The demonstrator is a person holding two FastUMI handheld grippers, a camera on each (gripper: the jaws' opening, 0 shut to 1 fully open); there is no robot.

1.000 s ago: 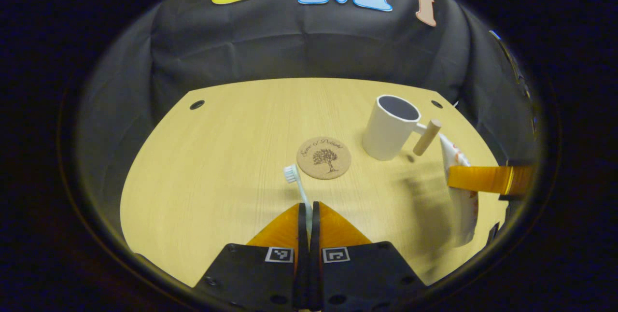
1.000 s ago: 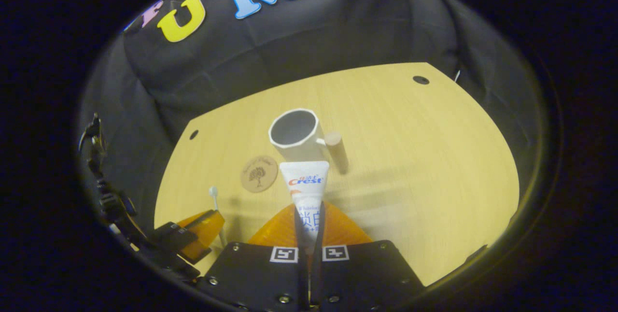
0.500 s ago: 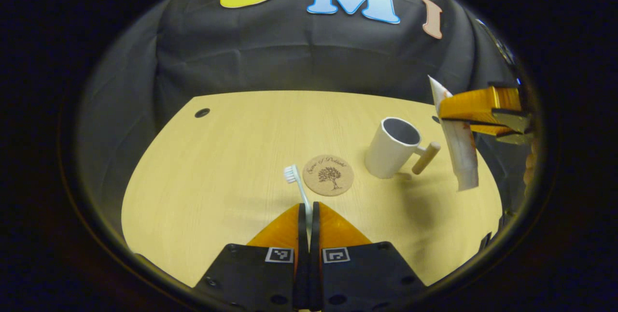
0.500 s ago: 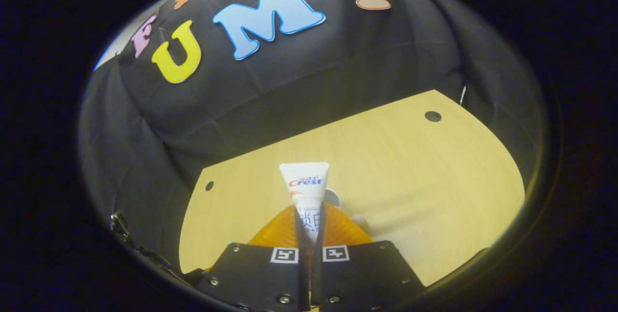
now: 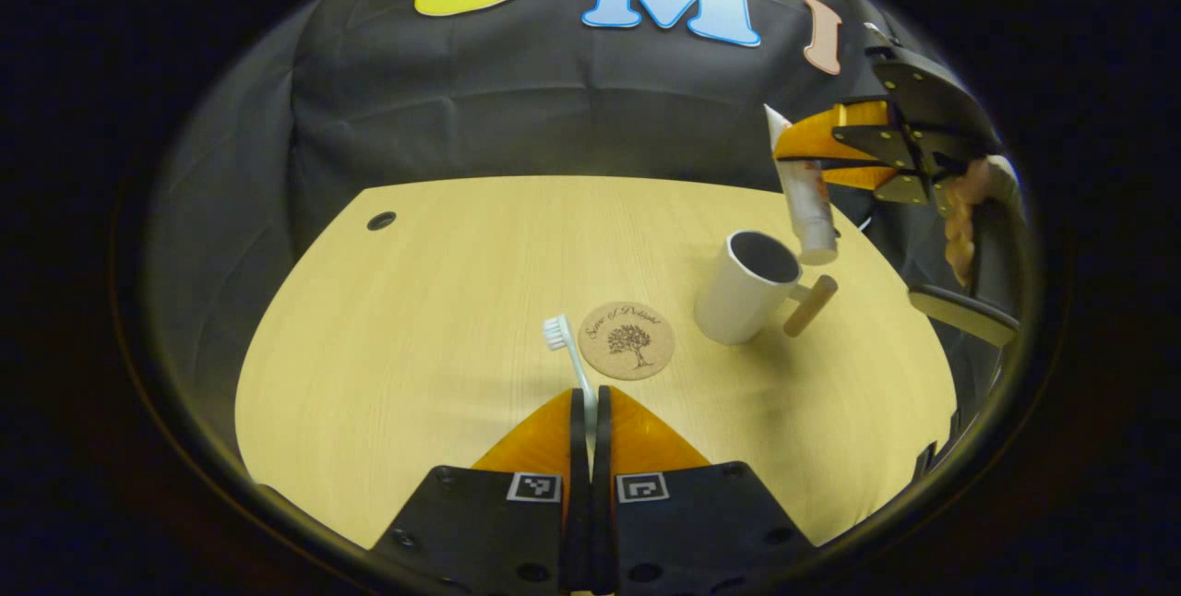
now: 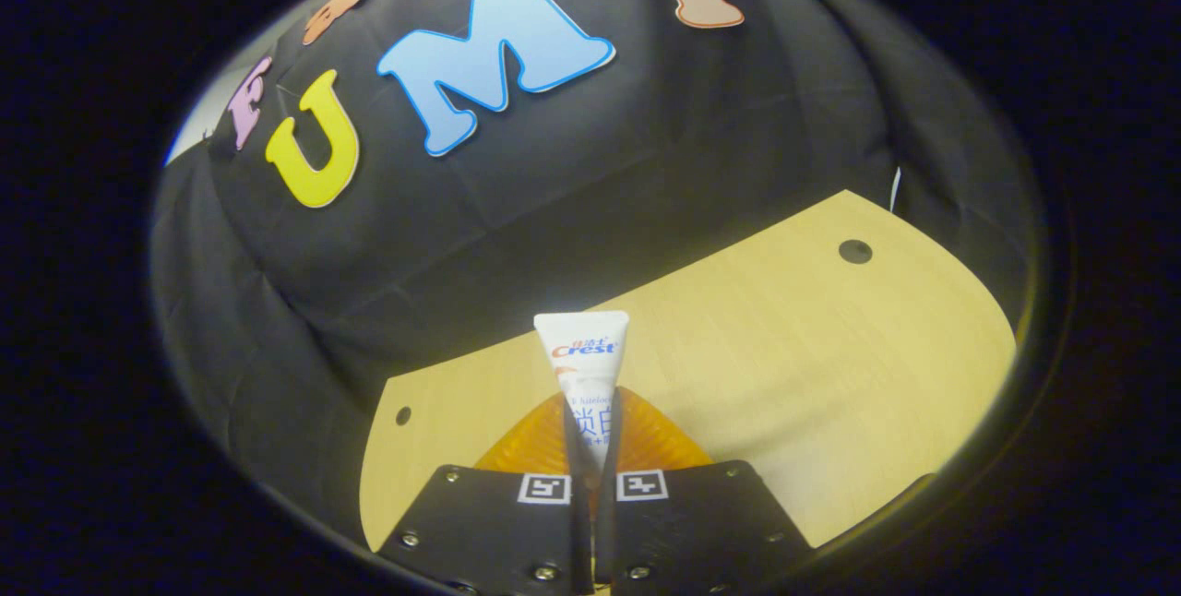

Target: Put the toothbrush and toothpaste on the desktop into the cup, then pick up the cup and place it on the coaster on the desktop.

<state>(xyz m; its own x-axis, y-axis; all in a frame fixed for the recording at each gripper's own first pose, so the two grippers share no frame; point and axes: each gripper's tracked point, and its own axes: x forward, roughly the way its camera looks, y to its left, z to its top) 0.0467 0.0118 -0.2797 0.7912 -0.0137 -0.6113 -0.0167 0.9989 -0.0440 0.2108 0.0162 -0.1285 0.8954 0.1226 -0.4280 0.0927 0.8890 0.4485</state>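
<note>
The right gripper (image 6: 590,435) pinches a soft toothpaste tube (image 5: 805,199), cap down above the smooth white cup (image 5: 745,290). The left gripper (image 5: 590,411) clamps the slim toothbrush (image 5: 570,358) beside the round cork coaster (image 5: 627,340).

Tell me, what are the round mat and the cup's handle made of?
The round brown coaster looks like cork: speckled, matte tan, with a dark tree printed on it. The white cup has a peg-shaped handle that looks like pale, unpainted wood; the cup's smooth body could be plastic or ceramic.
</note>
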